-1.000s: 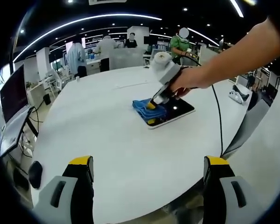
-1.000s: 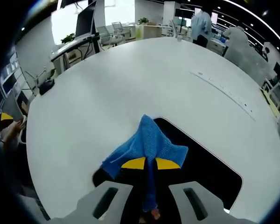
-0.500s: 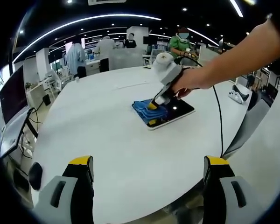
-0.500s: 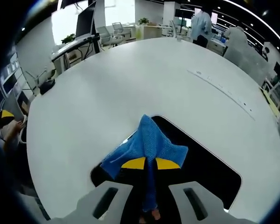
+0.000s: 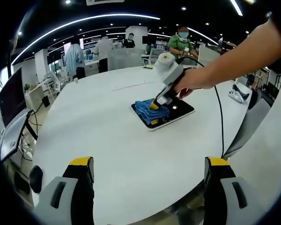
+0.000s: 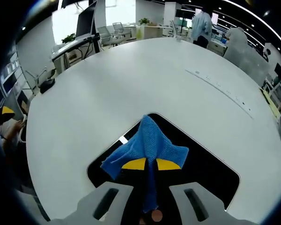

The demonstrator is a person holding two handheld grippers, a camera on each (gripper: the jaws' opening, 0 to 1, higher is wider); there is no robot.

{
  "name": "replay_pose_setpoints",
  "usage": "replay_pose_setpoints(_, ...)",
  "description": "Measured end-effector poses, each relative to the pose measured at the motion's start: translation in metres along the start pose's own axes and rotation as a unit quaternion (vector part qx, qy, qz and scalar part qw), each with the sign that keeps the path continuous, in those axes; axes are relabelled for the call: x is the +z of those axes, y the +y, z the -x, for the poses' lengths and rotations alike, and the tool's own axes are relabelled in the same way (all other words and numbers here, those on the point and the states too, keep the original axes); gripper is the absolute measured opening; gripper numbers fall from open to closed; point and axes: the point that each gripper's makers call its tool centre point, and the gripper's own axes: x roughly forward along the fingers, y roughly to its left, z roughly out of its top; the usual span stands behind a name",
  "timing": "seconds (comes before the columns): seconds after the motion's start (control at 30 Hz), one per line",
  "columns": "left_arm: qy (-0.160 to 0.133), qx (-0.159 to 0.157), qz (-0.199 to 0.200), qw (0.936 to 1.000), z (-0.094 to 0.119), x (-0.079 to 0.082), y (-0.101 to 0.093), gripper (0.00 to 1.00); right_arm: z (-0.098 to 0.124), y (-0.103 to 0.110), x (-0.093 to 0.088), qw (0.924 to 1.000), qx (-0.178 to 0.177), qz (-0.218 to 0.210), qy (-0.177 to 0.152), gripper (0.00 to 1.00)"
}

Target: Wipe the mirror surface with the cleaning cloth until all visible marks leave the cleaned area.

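The right gripper [image 6: 146,163] slides the blue cloth [image 6: 147,145] a little farther in across the dark mirror [image 6: 210,168]. More of the shiny black mirror now shows on the near side of the cloth than a second ago. From the left gripper view, the cloth [image 5: 151,110] sits a bit farther away on the mirror [image 5: 178,108].

Bright, even light from ceiling strip lights [image 5: 84,19] and spotlights; the white tabletop [image 5: 112,140] shows only soft shadows. The dark mirror [image 6: 201,164] reflects small glints. Fisheye bending curves the tabletop's edges; far background slightly soft
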Motion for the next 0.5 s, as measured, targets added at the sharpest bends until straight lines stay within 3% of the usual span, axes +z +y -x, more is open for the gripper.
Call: replay_pose_setpoints(0.5,0.002,-0.004,-0.004,1.0,-0.002,0.001,-0.004,0.99,0.0,-0.012,-0.006,0.9999,-0.005,-0.009,0.001,0.02)
